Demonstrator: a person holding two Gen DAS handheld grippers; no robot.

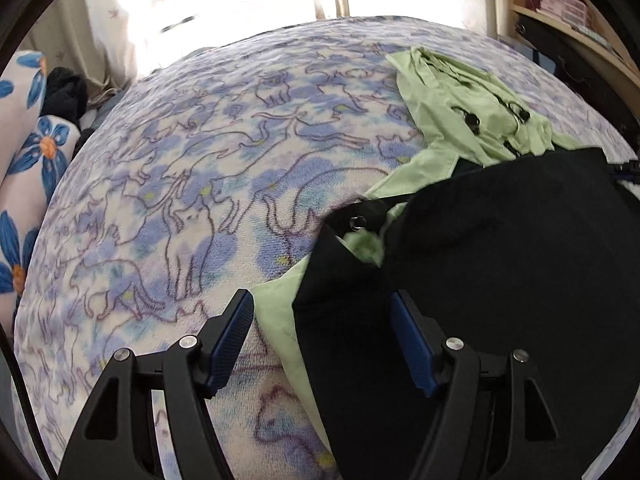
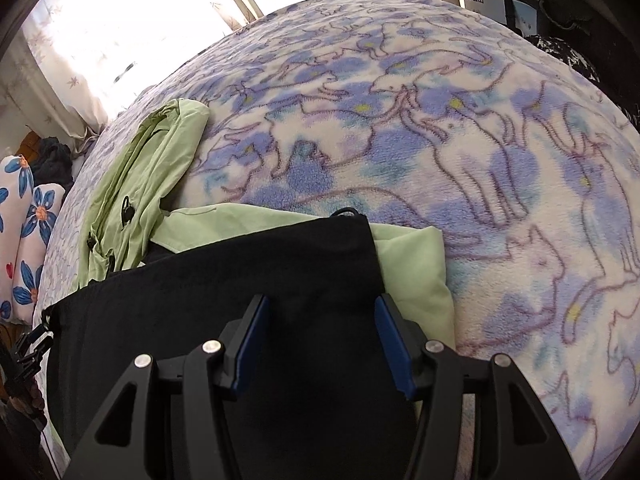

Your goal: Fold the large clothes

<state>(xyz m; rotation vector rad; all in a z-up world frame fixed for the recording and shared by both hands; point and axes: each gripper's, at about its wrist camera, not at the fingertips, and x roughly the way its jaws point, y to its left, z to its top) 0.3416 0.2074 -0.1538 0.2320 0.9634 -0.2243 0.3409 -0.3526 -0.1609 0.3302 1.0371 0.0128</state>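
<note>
A large jacket lies on the bed, black (image 1: 500,248) on its near part and light green (image 1: 448,96) at its hood end with black cord stoppers. My left gripper (image 1: 322,304) is open above the jacket's left edge, where green lining and black fabric meet. In the right wrist view the black part (image 2: 240,272) fills the near left, the green hood (image 2: 148,172) lies beyond it, and a green flap (image 2: 412,264) shows at its right. My right gripper (image 2: 320,308) is open over the black fabric's right edge, holding nothing.
The bed carries a white and purple cat-print blanket (image 1: 208,184) (image 2: 460,140). Blue-flower pillows (image 1: 28,152) and dark clothes (image 1: 66,94) lie at the left. A wooden shelf (image 1: 576,28) stands far right. Bright curtains (image 2: 100,32) hang behind the bed.
</note>
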